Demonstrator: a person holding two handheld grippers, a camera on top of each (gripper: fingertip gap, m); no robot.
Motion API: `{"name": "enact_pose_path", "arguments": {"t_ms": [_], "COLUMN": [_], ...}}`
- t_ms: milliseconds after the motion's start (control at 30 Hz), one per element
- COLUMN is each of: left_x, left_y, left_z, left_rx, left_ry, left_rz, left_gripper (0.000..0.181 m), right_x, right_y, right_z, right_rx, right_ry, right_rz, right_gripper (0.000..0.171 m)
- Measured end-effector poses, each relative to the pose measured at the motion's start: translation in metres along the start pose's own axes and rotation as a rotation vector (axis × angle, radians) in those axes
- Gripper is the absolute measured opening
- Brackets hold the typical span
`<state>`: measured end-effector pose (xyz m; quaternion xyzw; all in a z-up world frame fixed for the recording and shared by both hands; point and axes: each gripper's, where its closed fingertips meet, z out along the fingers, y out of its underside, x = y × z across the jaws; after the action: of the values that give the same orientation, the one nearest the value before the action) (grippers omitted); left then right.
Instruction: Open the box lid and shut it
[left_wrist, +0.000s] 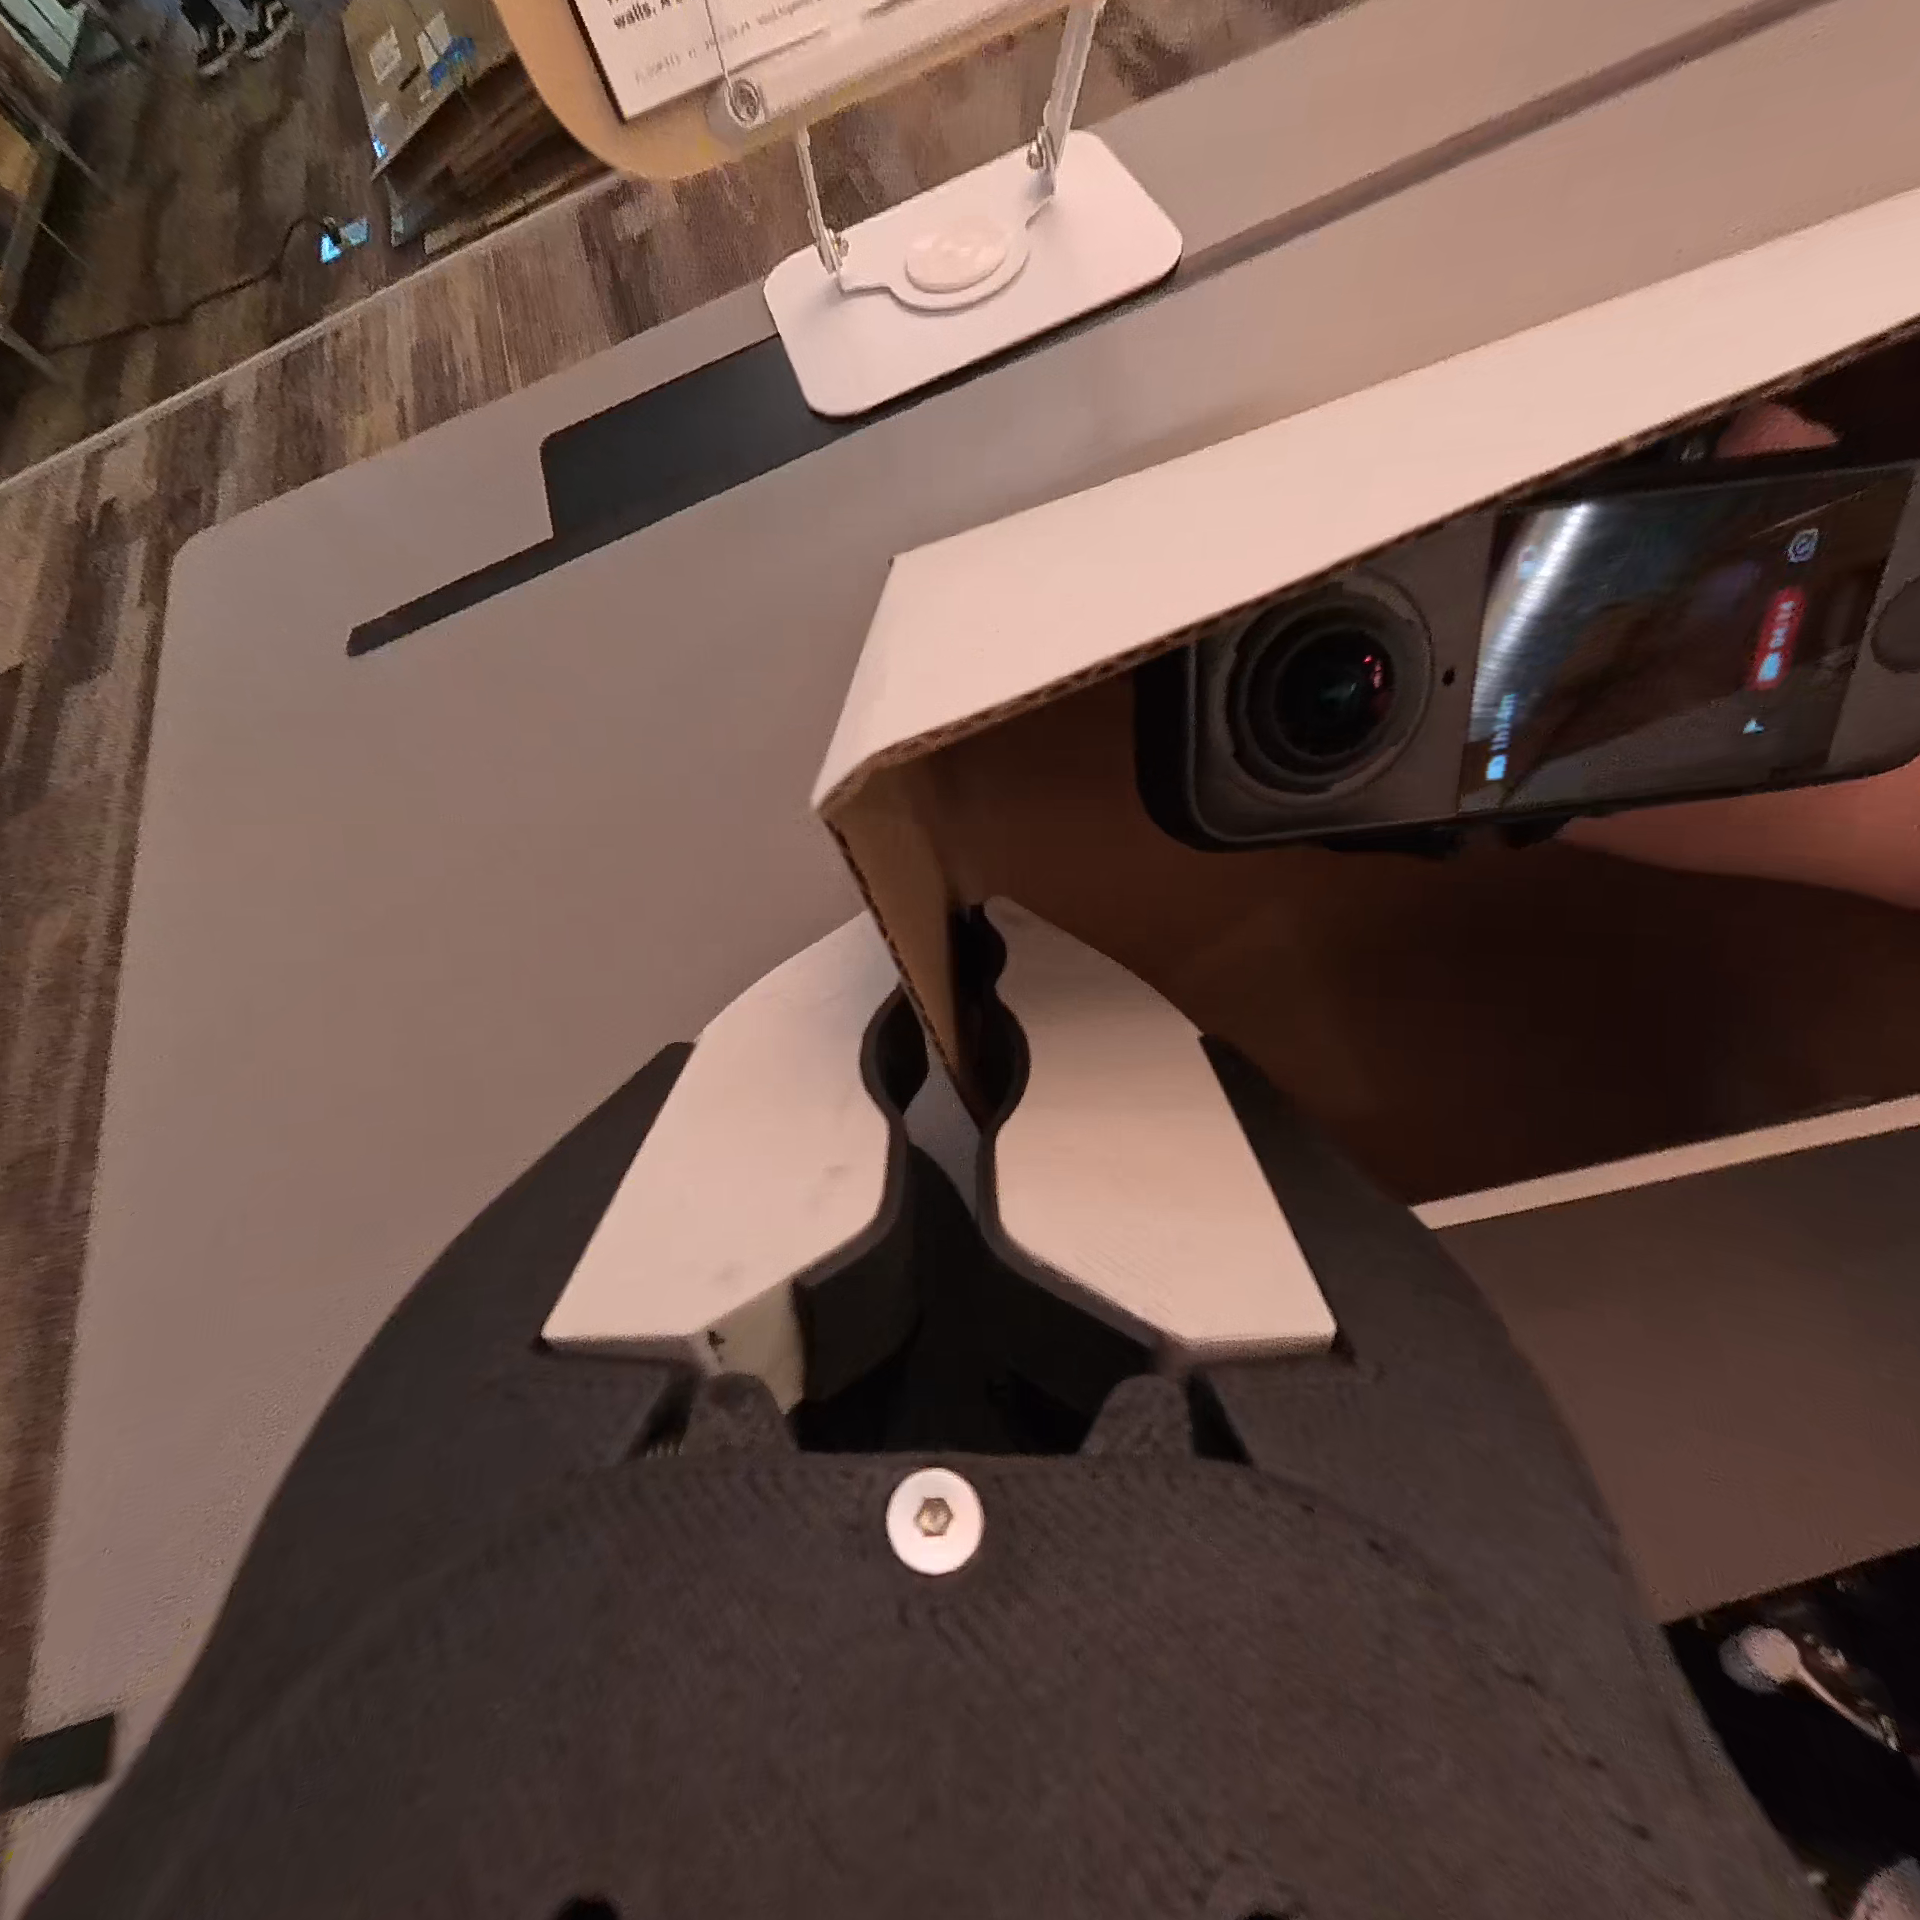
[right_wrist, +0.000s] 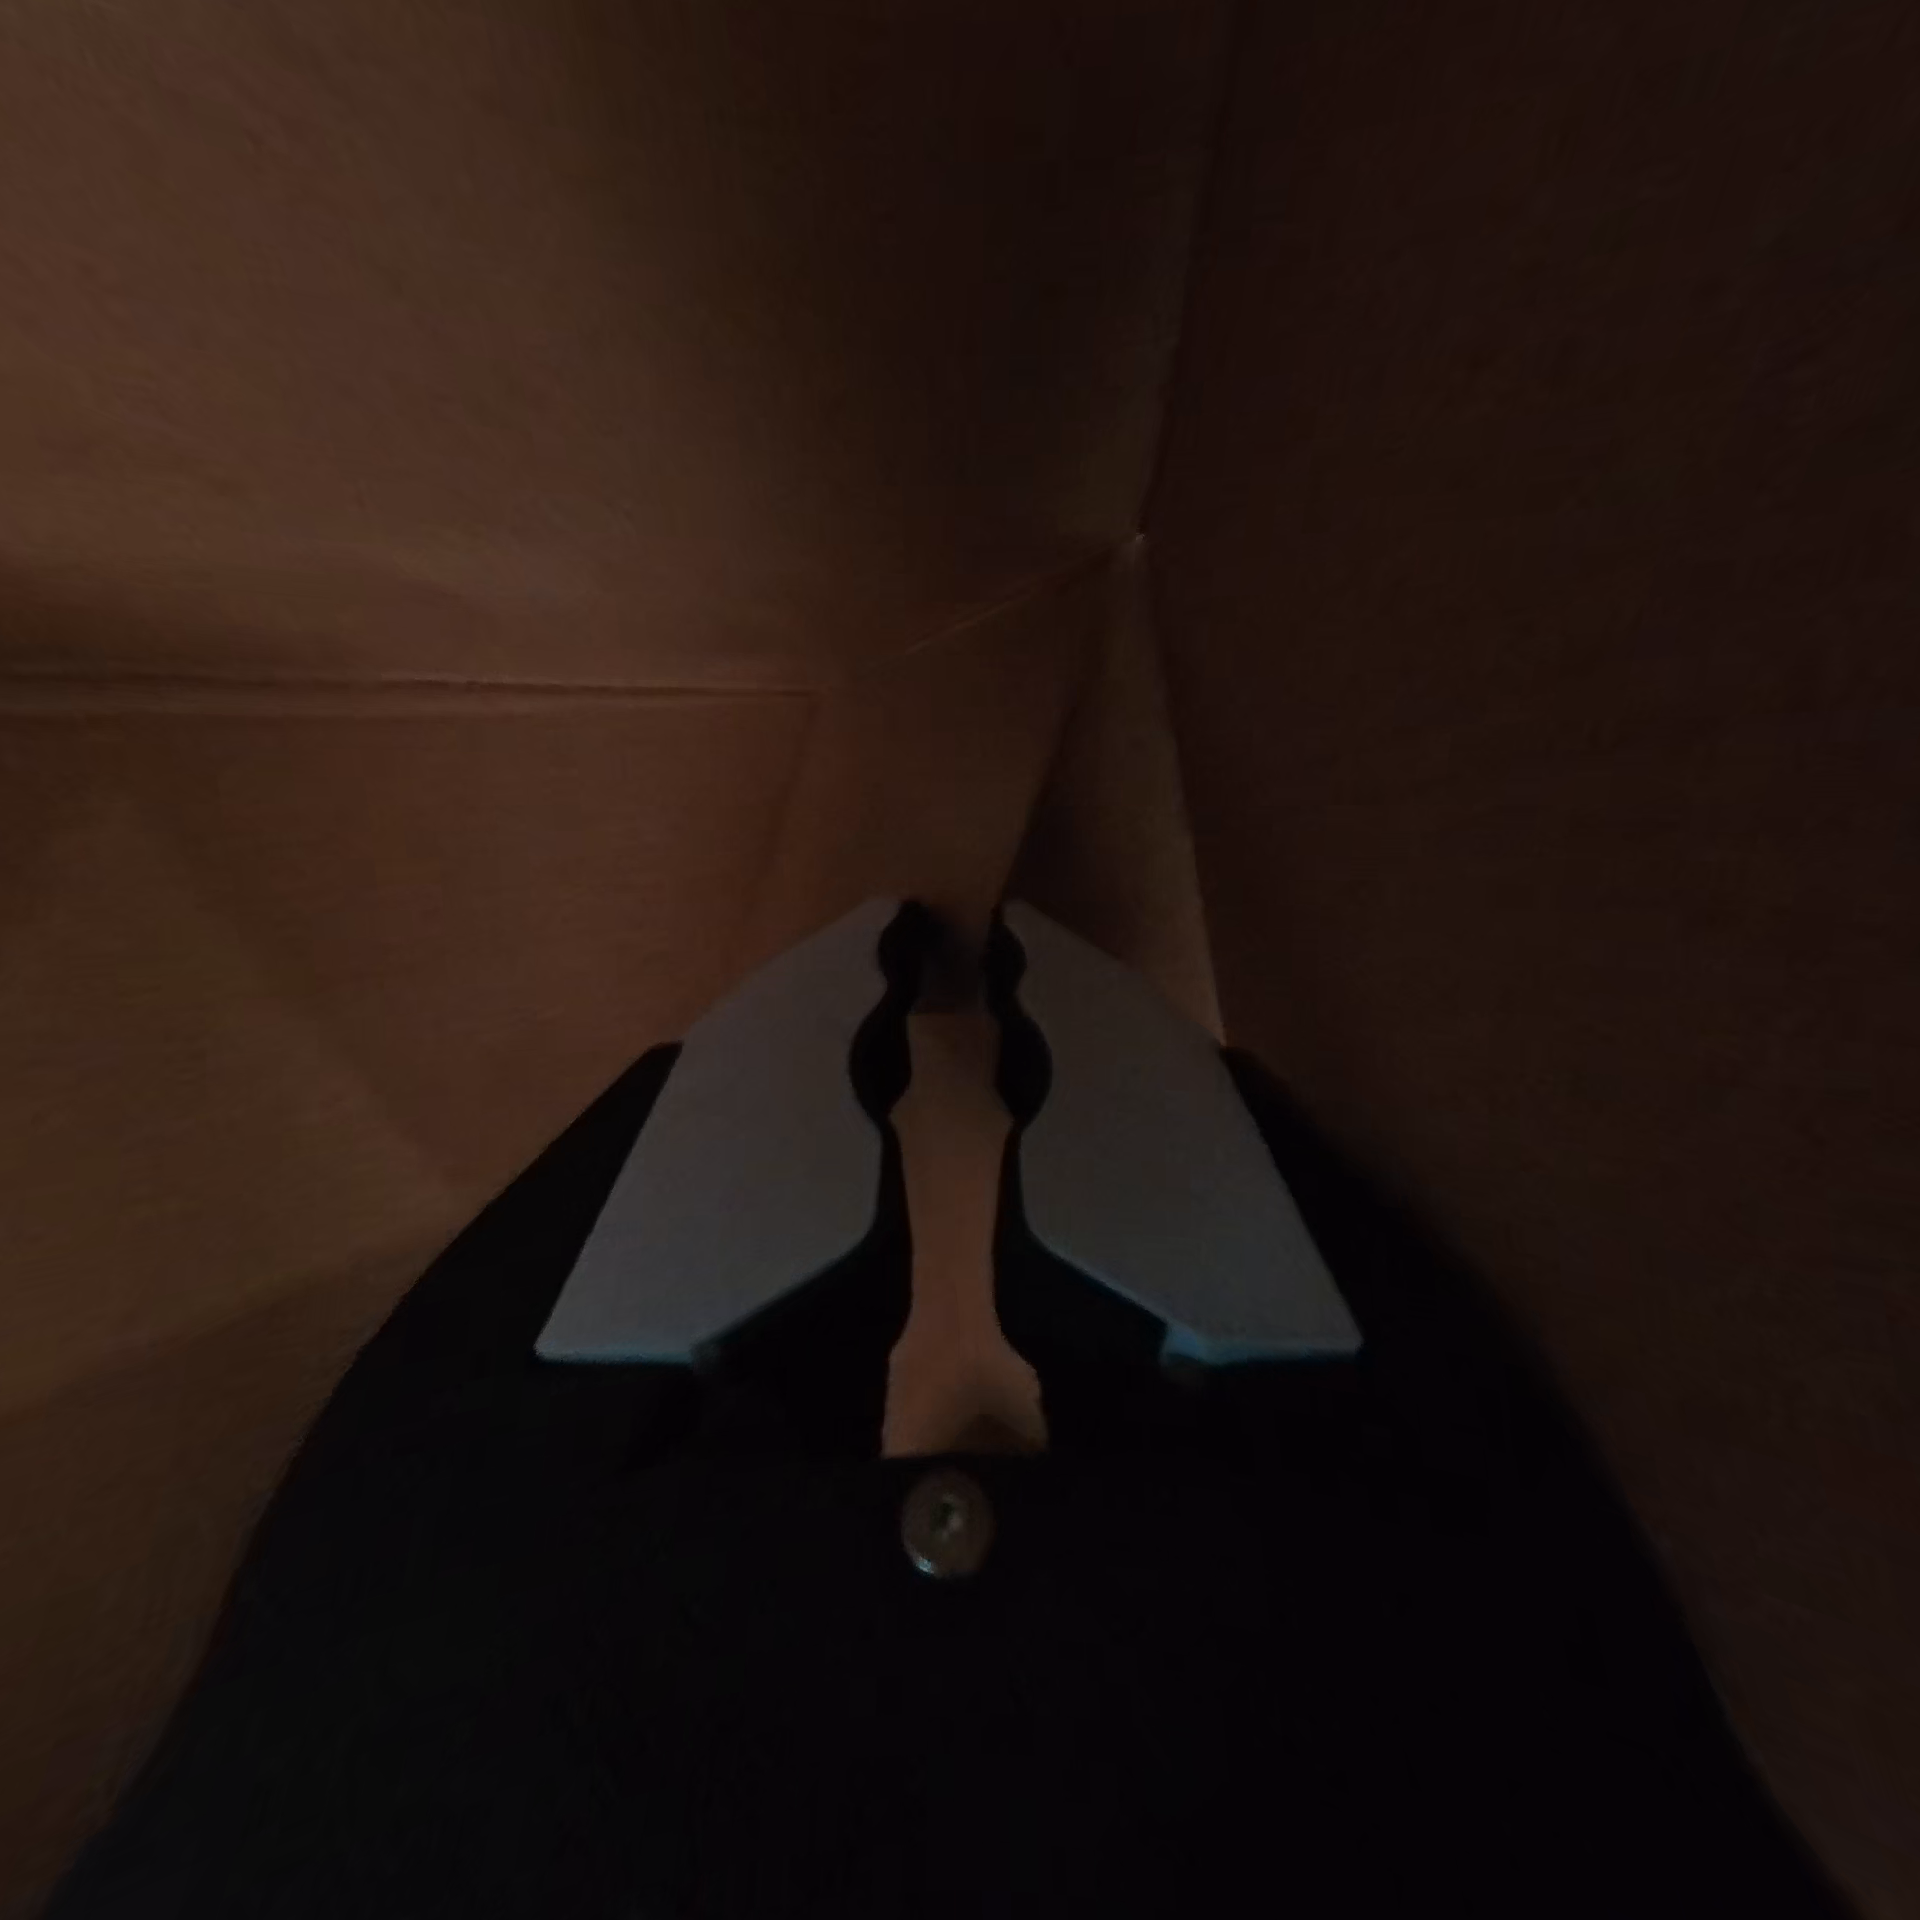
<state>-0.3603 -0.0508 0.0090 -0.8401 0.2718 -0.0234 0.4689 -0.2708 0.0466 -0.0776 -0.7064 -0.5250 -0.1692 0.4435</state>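
corrugated cardboard sat pinched in the left gripper (left_wrist: 940, 997), its narrow jaws on the box lid (left_wrist: 1195, 582) side flap, likely to swing it; beyond the lid, the right gripper (right_wrist: 951, 935) nipped an inner flap (right_wrist: 1117, 790) in shadow; farther off lay the grey table (left_wrist: 416, 831), a white stand (left_wrist: 966, 281), then patterned carpet (left_wrist: 208, 312).

The right gripper (right_wrist: 951, 935) sits deep inside a dim cardboard box (right_wrist: 416, 468), with brown walls filling the whole view. Its two pale fingers (right_wrist: 727, 1174) stand close together with a narrow gap between them, and a thin flap of cardboard (right_wrist: 961, 1195) runs through that gap, lighter in tone than the walls around it. Whether the fingers actually press on the flap cannot be told in the low light. A fold line (right_wrist: 416, 686) crosses the left wall, and a vertical corner crease (right_wrist: 1195, 416) rises on the right. A small screw (right_wrist: 945, 1527) shows on the black gripper body.
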Motion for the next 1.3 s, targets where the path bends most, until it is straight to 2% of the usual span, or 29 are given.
{"name": "enact_pose_path", "arguments": {"t_ms": [200,267,367,500,700,800,867,967,1000,1100,1200,1233,1300], "left_x": [0.002,0.007,0.011,0.015,0.017,0.023,0.029,0.042,0.047,0.049,0.024,0.012,-0.016], "left_y": [0.007,0.006,0.006,0.013,0.026,0.040,0.049,0.048,0.049,0.061,0.059,0.051,0.021], "left_z": [0.000,-0.001,0.003,0.014,0.022,0.029,0.033,0.026,0.020,-0.011,-0.037,-0.041,-0.039], "left_rx": [0.074,0.078,0.069,0.019,-0.040,-0.105,-0.121,-0.050,-0.027,0.013,0.077,0.106,0.220], "left_ry": [-0.012,0.035,0.030,0.016,0.030,0.052,0.091,0.219,0.279,0.444,0.526,0.550,0.608], "left_rz": [-0.036,-0.051,-0.036,-0.009,-0.014,-0.001,-0.004,-0.048,-0.065,-0.102,-0.120,-0.129,-0.188], "left_gripper": [0.005,0.004,0.003,0.004,0.003,0.004,0.005,0.009,0.023,0.042,0.062,0.069,0.073], "right_x": [0.001,-0.005,-0.020,-0.035,-0.064,-0.080,-0.069,-0.018,0.000,0.040,0.069,0.077,0.091], "right_y": [0.006,0.005,-0.001,-0.004,-0.034,-0.043,-0.042,0.002,0.023,0.097,0.166,0.184,0.209], "right_z": [-0.007,-0.022,-0.051,-0.084,-0.168,-0.223,-0.257,-0.279,-0.283,-0.294,-0.294,-0.290,-0.274], "right_rx": [-0.052,-0.067,-0.025,0.006,0.262,0.384,0.457,0.414,0.392,0.343,0.357,0.396,0.506], "right_ry": [0.102,0.075,0.017,0.012,-0.011,-0.115,-0.144,-0.035,0.004,0.101,0.178,0.188,0.154], "right_rz": [-0.121,-0.149,-0.154,-0.219,-0.209,-0.118,-0.018,0.175,0.255,0.511,0.771,0.866,1.033], "right_gripper": [0.024,0.024,0.013,0.015,0.013,0.011,0.013,0.017,0.022,0.036,0.054,0.060,0.061]}}
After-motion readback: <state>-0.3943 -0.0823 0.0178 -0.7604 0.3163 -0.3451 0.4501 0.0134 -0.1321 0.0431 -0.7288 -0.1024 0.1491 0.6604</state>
